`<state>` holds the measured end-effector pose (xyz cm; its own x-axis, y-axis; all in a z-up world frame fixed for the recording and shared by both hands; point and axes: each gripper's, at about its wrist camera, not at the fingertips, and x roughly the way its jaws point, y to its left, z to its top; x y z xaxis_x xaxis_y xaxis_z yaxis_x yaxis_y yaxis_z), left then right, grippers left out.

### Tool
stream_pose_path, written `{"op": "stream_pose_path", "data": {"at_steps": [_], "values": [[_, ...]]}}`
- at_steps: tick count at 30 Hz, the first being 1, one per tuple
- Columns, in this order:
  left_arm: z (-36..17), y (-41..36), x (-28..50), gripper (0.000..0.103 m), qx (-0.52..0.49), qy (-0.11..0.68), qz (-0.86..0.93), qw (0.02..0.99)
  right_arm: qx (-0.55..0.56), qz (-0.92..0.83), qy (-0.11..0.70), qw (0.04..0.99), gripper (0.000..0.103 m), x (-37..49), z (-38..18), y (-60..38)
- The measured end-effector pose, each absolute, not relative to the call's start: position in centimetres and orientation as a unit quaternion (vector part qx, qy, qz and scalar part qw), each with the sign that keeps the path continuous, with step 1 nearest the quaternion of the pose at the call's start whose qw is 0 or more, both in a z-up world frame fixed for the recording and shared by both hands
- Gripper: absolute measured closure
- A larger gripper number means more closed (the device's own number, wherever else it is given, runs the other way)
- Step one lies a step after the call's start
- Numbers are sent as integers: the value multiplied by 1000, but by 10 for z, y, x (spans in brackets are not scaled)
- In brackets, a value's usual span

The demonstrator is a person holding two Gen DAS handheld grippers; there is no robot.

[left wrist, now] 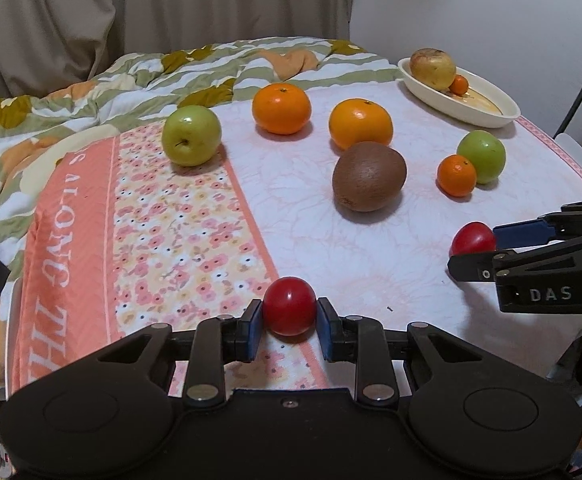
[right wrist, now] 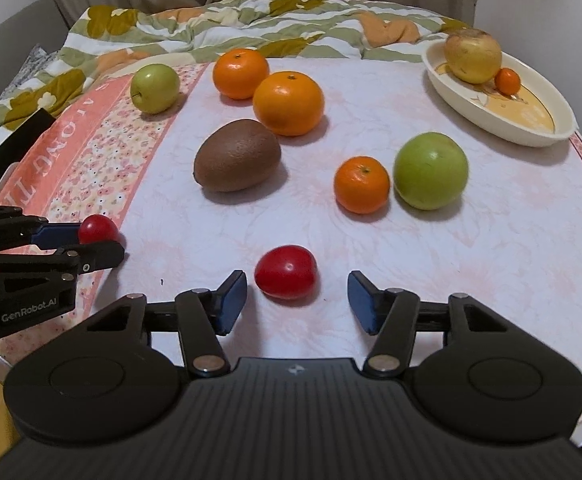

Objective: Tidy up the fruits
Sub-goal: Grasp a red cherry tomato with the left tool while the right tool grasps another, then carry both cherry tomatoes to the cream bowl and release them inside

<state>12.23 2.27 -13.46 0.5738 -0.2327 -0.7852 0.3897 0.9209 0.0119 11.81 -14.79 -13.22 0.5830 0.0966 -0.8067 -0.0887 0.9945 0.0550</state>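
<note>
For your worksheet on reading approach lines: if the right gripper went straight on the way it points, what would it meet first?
The right gripper, fingers open, would first meet the red tomato lying just ahead between them. Beyond it sits the small orange, though depth is uncertain.

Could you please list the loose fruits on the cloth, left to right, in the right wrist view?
Red tomato in the left gripper → green apple → kiwi → red tomato → small orange → green apple.
</note>
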Motion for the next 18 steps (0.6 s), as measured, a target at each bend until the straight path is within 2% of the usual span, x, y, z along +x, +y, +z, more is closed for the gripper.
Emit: {"op": "stream_pose_path", "data": {"at_steps": [1,3,18], "values": [[-134,23,122,72,91,427,-174,882,1,51,453,890,47,119,-133,-146],[-132,25,123,72,87,430,-170,883,-4,50,448,893,53,119,-132,-144],[-79,25,111,72,50,404,-146,902,11,42,430,902,53,105,-84,-162]]}}
